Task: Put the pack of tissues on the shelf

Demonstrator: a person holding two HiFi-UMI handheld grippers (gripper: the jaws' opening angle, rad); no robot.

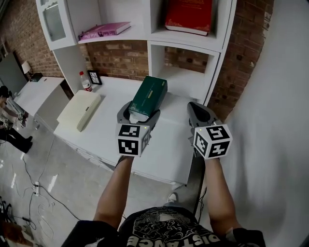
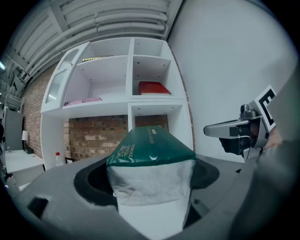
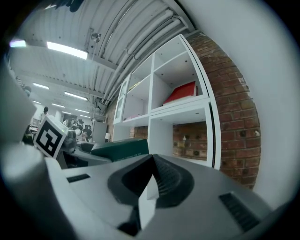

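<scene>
The pack of tissues (image 1: 147,96) is dark green with a white end. My left gripper (image 1: 139,112) is shut on its near end and holds it tilted up above the white counter (image 1: 169,144). In the left gripper view the pack (image 2: 150,159) fills the space between the jaws and points at the white shelf unit (image 2: 131,101). My right gripper (image 1: 197,108) hovers to the right of the pack with its jaws together and nothing in them. In the right gripper view the closed tips (image 3: 151,164) face the shelf's lower right compartment (image 3: 187,136), and the pack (image 3: 122,149) shows at the left.
On the shelves lie a red book (image 1: 189,14) and a pink book (image 1: 105,30). A small bottle (image 1: 85,81), a framed clock (image 1: 94,77) and a cream case (image 1: 79,110) sit on the counter's left part. A white wall (image 1: 275,96) stands close on the right.
</scene>
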